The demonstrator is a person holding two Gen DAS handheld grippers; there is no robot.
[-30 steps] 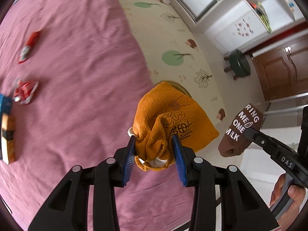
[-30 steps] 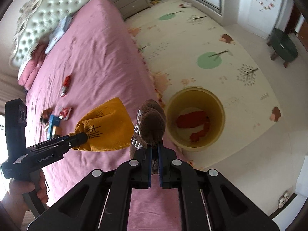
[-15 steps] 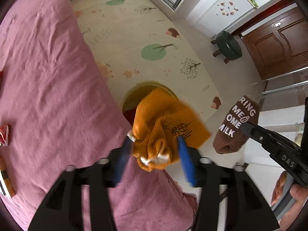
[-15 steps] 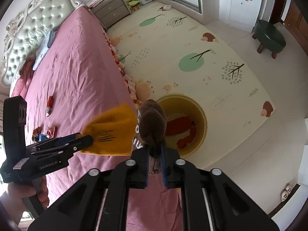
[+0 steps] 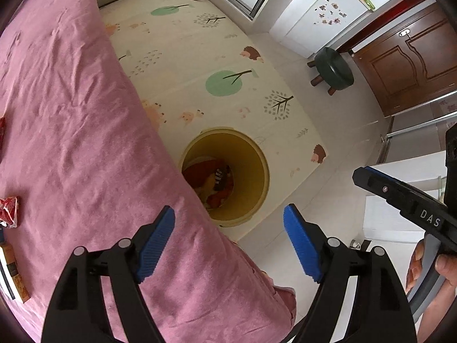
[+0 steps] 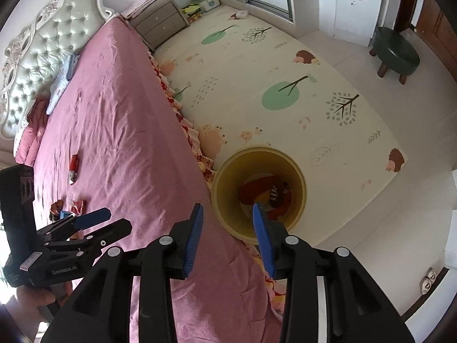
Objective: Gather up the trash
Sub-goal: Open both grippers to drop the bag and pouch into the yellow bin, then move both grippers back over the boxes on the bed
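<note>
A yellow bin [image 5: 257,168] stands on the floor mat by the pink bed [image 5: 71,131]; it also shows in the right wrist view [image 6: 300,183]. Inside lie red, orange and brown trash pieces [image 5: 217,180], also visible in the right wrist view [image 6: 274,193]. My left gripper [image 5: 228,240] is open and empty above the bed edge next to the bin. My right gripper [image 6: 227,237] is open and empty above the bin's near rim. Red wrappers [image 5: 8,210] lie on the bed at left; several more wrappers [image 6: 74,168] show in the right wrist view.
A green stool [image 5: 332,71] stands near a brown door [image 5: 414,57]. A nightstand [image 6: 160,24] is beside the tufted headboard [image 6: 42,45]. A flat box [image 5: 11,274] lies at the bed's left edge. The patterned mat [image 6: 271,85] covers the floor.
Both grippers opened and released the orange bag and the brown bag, which now lie in the bin. Both views shifted toward the bin.
</note>
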